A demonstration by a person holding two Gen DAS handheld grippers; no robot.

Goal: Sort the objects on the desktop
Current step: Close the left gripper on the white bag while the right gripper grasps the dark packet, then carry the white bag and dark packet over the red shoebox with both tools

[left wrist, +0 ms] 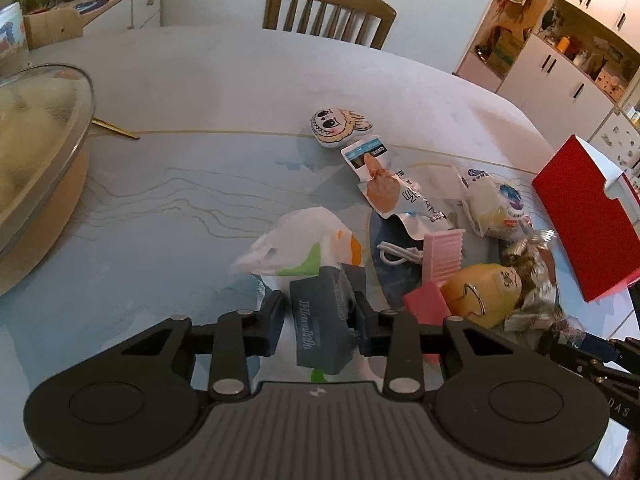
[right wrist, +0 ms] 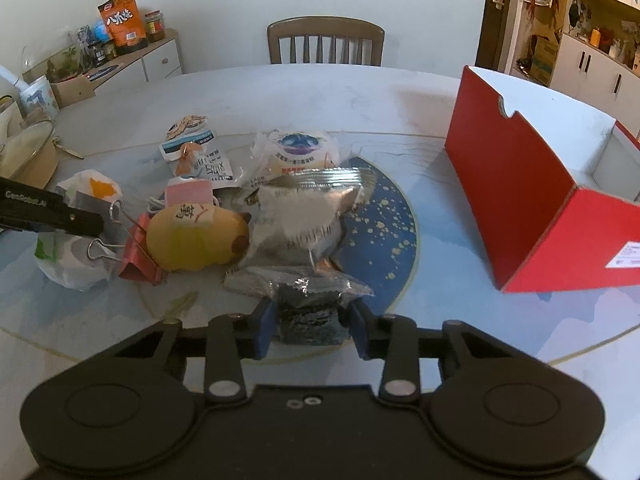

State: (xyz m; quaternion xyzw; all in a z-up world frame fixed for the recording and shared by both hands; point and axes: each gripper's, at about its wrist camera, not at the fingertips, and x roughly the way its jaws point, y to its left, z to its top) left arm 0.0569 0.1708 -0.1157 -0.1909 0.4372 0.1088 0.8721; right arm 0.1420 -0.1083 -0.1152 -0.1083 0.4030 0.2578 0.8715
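My left gripper [left wrist: 319, 322] is shut on a small grey-blue packet [left wrist: 310, 344] with pale script lettering, held just above a white plastic bag [left wrist: 304, 240]. My right gripper [right wrist: 310, 320] is shut on a dark snack in a clear wrapper [right wrist: 308, 292] at the near edge of the pile. The pile holds a yellow plush toy [right wrist: 192, 236], a red binder clip [right wrist: 138, 252], a silver foil packet [right wrist: 304, 216], a pink comb [left wrist: 444, 256], a white cable [left wrist: 396, 254] and other snack packets. An open red box [right wrist: 532, 200] stands at the right.
A cartoon-face plush [left wrist: 340, 128] lies beyond the pile. A large glass-lidded round dish [left wrist: 40, 152] fills the table's left side, with a gold utensil [left wrist: 116, 130] beside it. A wooden chair [right wrist: 326, 42] stands at the far edge. Cabinets line the right wall.
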